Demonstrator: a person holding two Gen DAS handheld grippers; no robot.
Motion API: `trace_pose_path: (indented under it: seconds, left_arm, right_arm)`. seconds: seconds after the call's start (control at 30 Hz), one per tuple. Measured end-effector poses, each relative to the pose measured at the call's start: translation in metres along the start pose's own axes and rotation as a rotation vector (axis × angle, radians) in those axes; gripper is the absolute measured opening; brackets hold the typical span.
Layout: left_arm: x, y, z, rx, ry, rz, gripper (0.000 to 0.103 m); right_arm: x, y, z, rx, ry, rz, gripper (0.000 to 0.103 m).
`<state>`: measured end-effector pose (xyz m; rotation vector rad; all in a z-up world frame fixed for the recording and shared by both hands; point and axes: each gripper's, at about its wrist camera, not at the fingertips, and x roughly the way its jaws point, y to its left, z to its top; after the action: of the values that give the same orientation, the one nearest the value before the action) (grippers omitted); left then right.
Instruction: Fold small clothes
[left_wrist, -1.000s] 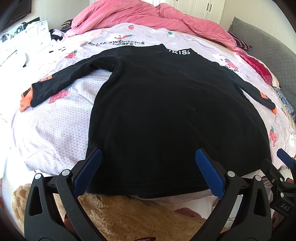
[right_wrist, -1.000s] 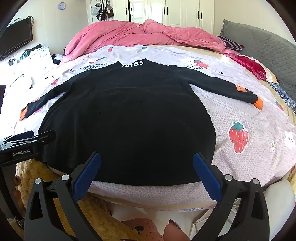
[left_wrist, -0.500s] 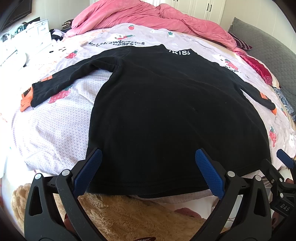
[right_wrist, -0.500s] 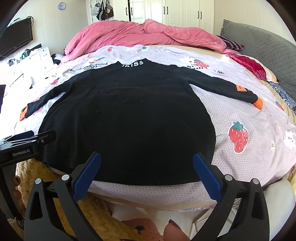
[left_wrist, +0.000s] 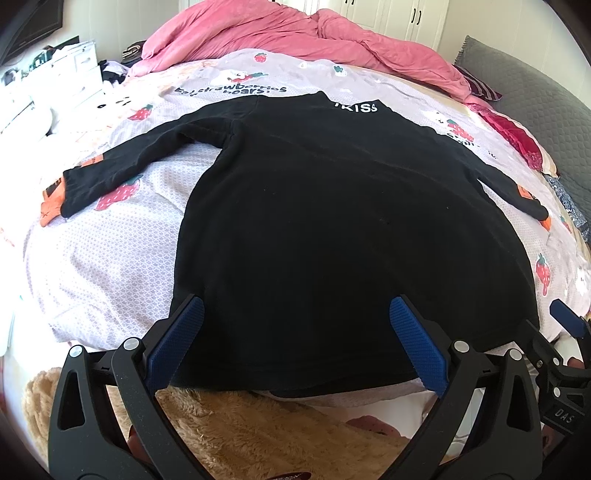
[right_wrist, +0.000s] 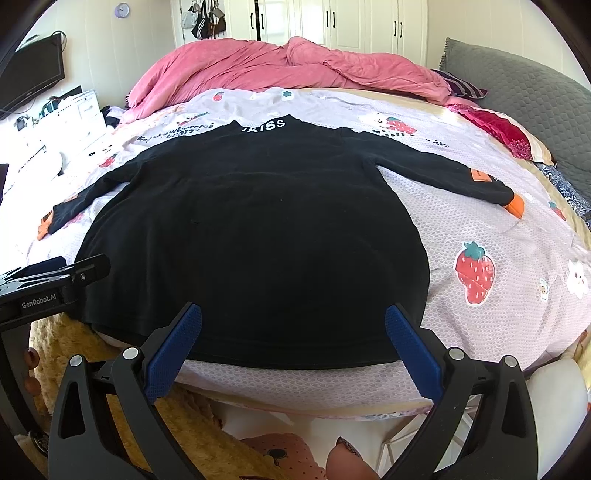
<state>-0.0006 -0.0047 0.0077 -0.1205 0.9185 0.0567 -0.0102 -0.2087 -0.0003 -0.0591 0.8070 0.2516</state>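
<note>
The left hand-held gripper (left_wrist: 295, 343) hangs over the near hem of the black top (left_wrist: 332, 221), its blue fingers (left_wrist: 177, 343) wide apart and holding nothing. The right hand-held gripper (right_wrist: 293, 347) hangs likewise over the hem, fingers (right_wrist: 412, 350) spread. The top lies flat on the bed (right_wrist: 498, 221), sleeves out, collar far. A pink duvet (right_wrist: 280, 66) is bunched beyond. No containers show.

The left gripper (right_wrist: 55, 284) was cut off by the frame's edge in the right view, so its jaws could not be read there. The shirt (left_wrist: 332, 221) hid the sheet (left_wrist: 110, 258) beneath it (its collar lettering partly folded under). The dresser (left_wrist: 44, 81) clutter was too blurred to tell.
</note>
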Motion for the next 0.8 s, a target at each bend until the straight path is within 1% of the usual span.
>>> trace_pose_path:
  seconds: [0.5, 0.8]
  left_arm:
    - [0.002, 0.000, 0.009, -0.017, -0.002, 0.004, 0.095]
    - [0.006, 0.002, 0.028, -0.022, -0.014, 0.020, 0.095]
  right_arm:
    - [0.003, -0.003, 0.008, 0.006, -0.012, 0.017, 0.099]
    - [0.015, -0.010, 0.028, 0.007, -0.012, -0.003, 0.099]
